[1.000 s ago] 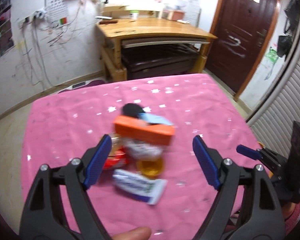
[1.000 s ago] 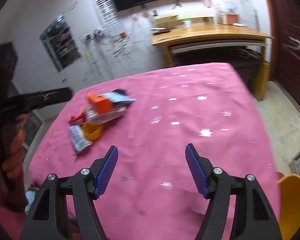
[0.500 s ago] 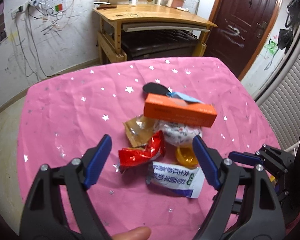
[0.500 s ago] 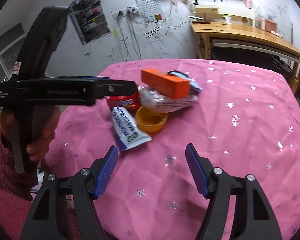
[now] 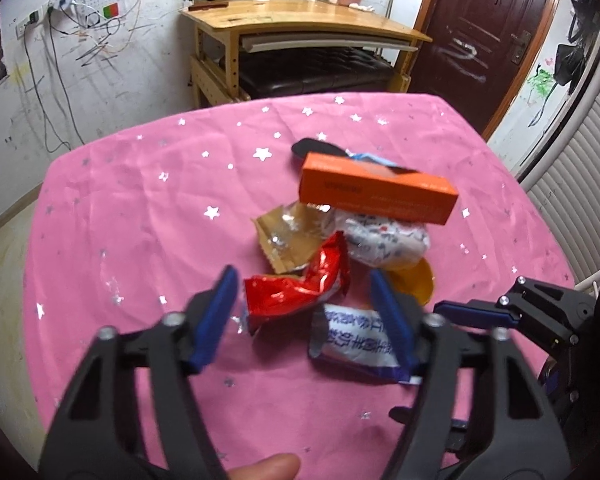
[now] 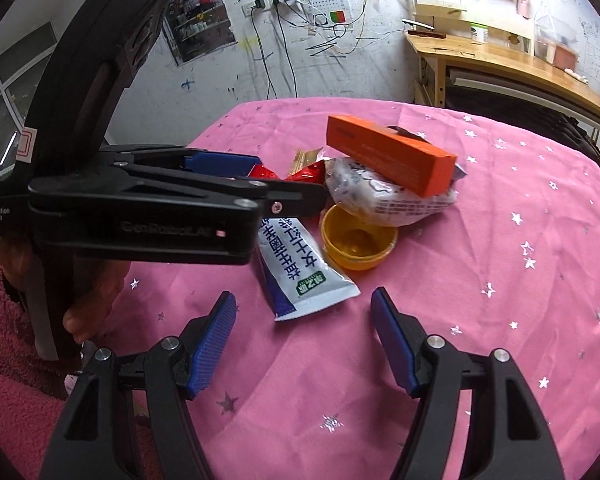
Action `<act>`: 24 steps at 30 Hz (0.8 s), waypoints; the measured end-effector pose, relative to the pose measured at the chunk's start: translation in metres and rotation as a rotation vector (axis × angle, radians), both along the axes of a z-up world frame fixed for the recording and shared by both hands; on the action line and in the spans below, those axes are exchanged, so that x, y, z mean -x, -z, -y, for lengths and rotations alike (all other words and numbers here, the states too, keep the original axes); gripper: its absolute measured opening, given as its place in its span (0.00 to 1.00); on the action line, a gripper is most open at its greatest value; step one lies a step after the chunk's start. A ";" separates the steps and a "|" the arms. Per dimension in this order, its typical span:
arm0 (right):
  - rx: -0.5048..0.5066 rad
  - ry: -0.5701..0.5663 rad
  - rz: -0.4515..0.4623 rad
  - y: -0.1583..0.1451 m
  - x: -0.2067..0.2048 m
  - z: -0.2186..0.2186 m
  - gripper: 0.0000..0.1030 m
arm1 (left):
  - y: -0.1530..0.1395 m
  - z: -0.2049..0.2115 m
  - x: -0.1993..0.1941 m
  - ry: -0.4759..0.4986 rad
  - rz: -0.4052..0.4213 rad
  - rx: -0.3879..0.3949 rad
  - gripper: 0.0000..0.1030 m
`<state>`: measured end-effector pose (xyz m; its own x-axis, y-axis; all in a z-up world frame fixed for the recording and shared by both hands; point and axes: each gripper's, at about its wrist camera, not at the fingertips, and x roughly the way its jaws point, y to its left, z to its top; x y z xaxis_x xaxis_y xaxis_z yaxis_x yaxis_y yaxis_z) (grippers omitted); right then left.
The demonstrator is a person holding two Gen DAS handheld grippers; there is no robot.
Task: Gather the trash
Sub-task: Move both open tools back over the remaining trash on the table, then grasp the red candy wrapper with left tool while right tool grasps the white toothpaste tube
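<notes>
A pink cloth with silver stars (image 5: pixel 148 208) covered the table, in a scribbled-on room with a wooden desk (image 5: pixel 300 20) and a dark door (image 5: pixel 484 32) behind.

Nearest the left camera, the left gripper (image 5: pixel 304 316) pointed steeply down over the near edge of the trash pile. Its blue pads had just been closing, with the crumpled red foil wrapper (image 5: pixel 300 292) lying between them; no pad visibly pressed on it, so I judged it still ungripped. Just beside it lay a white and blue printed sachet (image 6: pixel 300 268), partly under the right-hand pad. Beyond sat a small yellow plastic cup (image 6: pixel 358 244), a brown torn packet (image 5: pixel 292 236), a white printed pouch (image 6: pixel 384 196) and, resting on top of that, a long orange cardboard box (image 6: pixel 392 160). A black oval thing (image 5: pixel 316 147) lay farthest.

The right gripper (image 6: pixel 304 340) hung parted and empty, tilted down, near the sachet's end.

The risk: the closing pads could snag the sachet as well, or drag the wrapper and topple the box off the pouch.
</notes>
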<state>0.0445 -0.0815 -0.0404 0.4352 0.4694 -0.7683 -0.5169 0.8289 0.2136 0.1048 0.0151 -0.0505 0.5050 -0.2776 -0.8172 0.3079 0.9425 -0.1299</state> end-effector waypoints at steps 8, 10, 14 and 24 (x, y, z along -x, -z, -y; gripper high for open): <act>0.010 -0.002 0.004 0.001 -0.010 -0.010 0.63 | 0.000 -0.009 0.005 -0.020 0.013 -0.014 0.35; 0.011 -0.006 0.007 0.002 -0.012 -0.014 0.63 | -0.004 -0.014 0.008 -0.033 0.025 -0.011 0.35; 0.011 -0.020 0.008 0.003 -0.011 -0.018 0.62 | -0.011 -0.020 0.015 -0.053 0.046 -0.013 0.35; 0.014 -0.070 0.013 -0.003 -0.017 -0.035 0.62 | -0.033 -0.043 0.030 -0.123 0.088 -0.004 0.35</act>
